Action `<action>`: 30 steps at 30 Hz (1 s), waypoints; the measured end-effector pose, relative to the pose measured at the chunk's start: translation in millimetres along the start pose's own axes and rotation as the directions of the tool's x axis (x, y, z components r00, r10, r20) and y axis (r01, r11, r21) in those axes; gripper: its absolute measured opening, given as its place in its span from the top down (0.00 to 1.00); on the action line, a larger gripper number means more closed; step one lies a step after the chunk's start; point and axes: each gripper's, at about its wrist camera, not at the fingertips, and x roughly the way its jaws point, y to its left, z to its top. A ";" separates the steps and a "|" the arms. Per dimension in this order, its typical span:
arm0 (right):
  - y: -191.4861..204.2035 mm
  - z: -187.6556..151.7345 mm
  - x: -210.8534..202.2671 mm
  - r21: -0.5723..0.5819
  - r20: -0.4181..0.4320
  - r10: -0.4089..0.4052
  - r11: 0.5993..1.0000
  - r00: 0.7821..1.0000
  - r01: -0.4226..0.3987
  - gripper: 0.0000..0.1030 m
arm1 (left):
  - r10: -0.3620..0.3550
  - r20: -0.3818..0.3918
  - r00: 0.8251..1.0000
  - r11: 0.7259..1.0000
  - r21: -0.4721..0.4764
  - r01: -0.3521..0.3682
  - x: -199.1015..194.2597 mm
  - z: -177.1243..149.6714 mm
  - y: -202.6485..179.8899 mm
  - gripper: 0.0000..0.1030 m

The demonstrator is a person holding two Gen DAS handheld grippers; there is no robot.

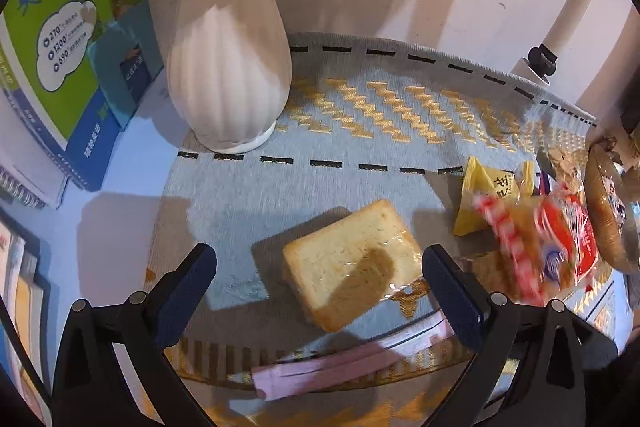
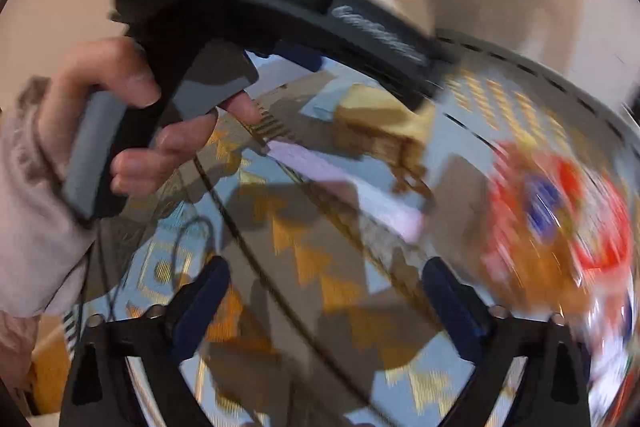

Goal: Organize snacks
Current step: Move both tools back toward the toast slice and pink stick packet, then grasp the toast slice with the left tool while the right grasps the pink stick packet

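Observation:
A clear-wrapped slice of bread (image 1: pixel 352 263) lies on the blue and gold patterned cloth (image 1: pixel 360 155). My left gripper (image 1: pixel 320 291) hovers over it, open, a finger on each side and neither pad touching it. A pink flat packet (image 1: pixel 352 363) lies just in front of the bread. To the right are a yellow packet (image 1: pixel 484 199) and a red and white snack bag (image 1: pixel 552 247). The right wrist view is blurred: my right gripper (image 2: pixel 326 303) is open over the cloth with nothing between its fingers, the red snack bag (image 2: pixel 560 211) to its right, the pink packet (image 2: pixel 352 187) and the bread (image 2: pixel 380 123) ahead.
A tall white ribbed vase (image 1: pixel 228 59) stands on the cloth's left back corner. Books and a green box (image 1: pixel 68 39) fill the left side. A round brown packaged item (image 1: pixel 608 211) sits at the far right. A hand in a pale sleeve (image 2: pixel 132 123) holds the other gripper's handle.

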 end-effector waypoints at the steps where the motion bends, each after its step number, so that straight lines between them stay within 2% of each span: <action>1: -0.8 7.1 7.5 0.000 -0.012 -0.006 1.000 1.000 0.006 0.15 | -0.003 -0.004 1.000 1.000 0.005 0.003 1.0 0.7 1.7 0.01; 5: -2.2 27.9 37.4 -0.045 -0.046 -0.079 0.996 0.996 0.077 0.15 | -0.027 -0.025 0.999 0.999 0.036 0.028 7.9 1.9 8.2 0.01; 7: -6.2 28.8 48.7 -0.040 -0.064 -0.038 0.999 0.997 0.035 0.19 | -0.028 -0.051 0.998 0.998 0.050 0.030 15.4 2.2 9.7 0.01; 8: -10.3 28.4 50.5 -0.019 -0.063 -0.013 1.000 0.998 0.012 0.24 | -0.040 -0.060 0.997 0.997 0.056 0.043 18.5 2.1 9.6 0.01; 9: -12.7 27.0 49.6 -0.014 -0.047 -0.021 1.000 0.999 0.021 0.36 | -0.059 -0.066 0.996 0.996 0.063 0.063 21.2 1.5 9.2 0.01; 10: -13.5 25.3 46.9 -0.015 -0.034 -0.015 1.000 0.999 0.015 0.69 | -0.076 -0.064 0.995 0.995 0.065 0.081 22.0 1.8 8.6 0.01; 11: -13.4 21.8 45.2 -0.019 -0.035 -0.011 1.000 0.999 0.010 0.79 | -0.086 -0.065 0.994 0.994 0.068 0.090 22.9 2.1 7.3 0.01; 15: -0.3 -6.6 35.1 -0.079 -0.022 0.004 0.997 1.000 -0.005 0.81 | -0.117 -0.065 0.991 0.989 0.084 0.123 27.7 4.4 0.1 0.01; 20: 11.4 -57.0 10.5 -0.084 -0.011 -0.030 0.996 0.999 0.029 0.82 | -0.156 -0.100 0.983 0.985 0.056 0.162 39.6 1.7 -11.3 0.01; 21: 9.2 -69.1 3.6 -0.068 -0.008 -0.045 0.997 0.999 0.044 0.82 | -0.159 -0.101 0.982 0.985 0.055 0.165 43.0 -2.5 -16.0 0.01; 22: 5.7 -80.1 -2.8 -0.049 -0.009 -0.063 0.997 0.998 0.063 0.82 | -0.111 -0.064 0.992 0.991 0.066 0.115 41.2 -7.8 -20.8 0.13; 23: 0.3 -93.5 -10.1 -0.024 -0.009 -0.085 0.996 0.996 0.084 0.82 | -0.055 -0.034 0.998 0.996 0.072 0.058 37.4 -13.3 -24.0 0.13; 24: -6.3 -105.7 -17.7 0.004 -0.008 -0.101 0.995 0.995 0.101 0.82 | -0.037 -0.015 0.999 0.998 0.059 0.038 33.7 -18.3 -25.7 0.13; 27: -36.2 -140.7 -41.3 0.126 -0.019 -0.190 0.973 0.982 0.191 0.82 | -0.030 0.025 0.999 0.999 -0.011 0.030 23.8 -34.8 -29.7 0.13; 29: -62.1 -160.3 -55.2 0.226 -0.027 -0.233 0.946 0.972 0.233 0.82 | -0.005 0.037 0.999 1.000 0.006 0.005 17.2 -47.9 -42.2 0.13; 30: -74.9 -167.3 -61.6 0.275 -0.032 -0.255 0.928 0.966 0.254 0.82 | -0.022 0.038 0.999 1.000 0.019 0.022 13.7 -55.4 -50.3 0.13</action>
